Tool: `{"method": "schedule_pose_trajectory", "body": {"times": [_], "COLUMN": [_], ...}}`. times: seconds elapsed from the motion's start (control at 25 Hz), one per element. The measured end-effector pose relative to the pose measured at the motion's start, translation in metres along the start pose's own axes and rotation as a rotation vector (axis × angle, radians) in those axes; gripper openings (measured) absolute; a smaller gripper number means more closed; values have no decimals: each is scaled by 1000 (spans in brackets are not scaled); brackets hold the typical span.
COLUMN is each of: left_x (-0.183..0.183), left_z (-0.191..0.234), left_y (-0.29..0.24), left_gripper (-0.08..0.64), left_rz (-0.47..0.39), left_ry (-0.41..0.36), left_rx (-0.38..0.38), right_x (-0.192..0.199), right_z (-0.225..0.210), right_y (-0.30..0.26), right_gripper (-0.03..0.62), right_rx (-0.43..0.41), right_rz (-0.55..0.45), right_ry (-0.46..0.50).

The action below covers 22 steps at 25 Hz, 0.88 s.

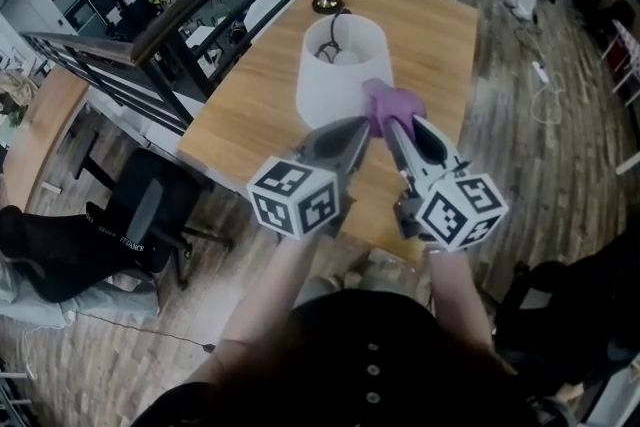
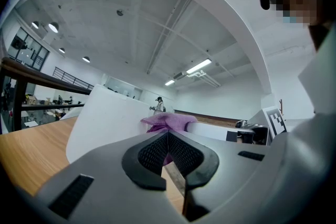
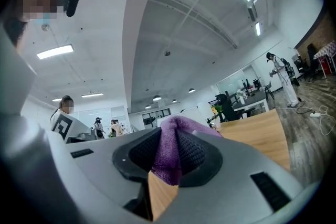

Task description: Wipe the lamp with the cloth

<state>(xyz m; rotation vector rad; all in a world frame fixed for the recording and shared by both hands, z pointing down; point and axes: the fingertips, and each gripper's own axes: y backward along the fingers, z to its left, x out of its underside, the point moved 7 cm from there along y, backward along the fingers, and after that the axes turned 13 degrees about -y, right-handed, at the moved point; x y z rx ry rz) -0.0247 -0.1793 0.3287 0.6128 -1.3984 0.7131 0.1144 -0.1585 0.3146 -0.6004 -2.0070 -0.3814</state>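
The white lamp (image 1: 338, 65) stands mid-counter (image 1: 250, 110), with the purple cloth (image 1: 390, 103) at its near rim, clenched in the right gripper's (image 1: 397, 127) jaws. The left gripper (image 1: 358, 125), its jaws closed on nothing, points in alongside, and both forearms reach forward and converge. The wiping looks barely begun; the next move calls for a sweep around the lamp.

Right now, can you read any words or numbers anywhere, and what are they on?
No text can be read here.
Left marker cube and right marker cube: black-and-white square patterns, no letters.
White print on the black bundle beside the chair: too small to read.
Lampshade and purple cloth: plain, no print.
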Motion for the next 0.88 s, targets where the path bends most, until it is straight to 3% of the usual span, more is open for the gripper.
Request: {"method": "schedule_pose_trajectory", "body": {"times": [0.88], "left_x": [5], "left_z": [7], "left_y": [0], "left_gripper": [11], "left_rz": [8], "left_ry": [8], "left_rx": [-8], "right_x": [2], "right_z": [1], "right_y": [-2], "right_gripper": [78], "right_rx": [6], "right_rz": [12], "right_ry": [22]}}
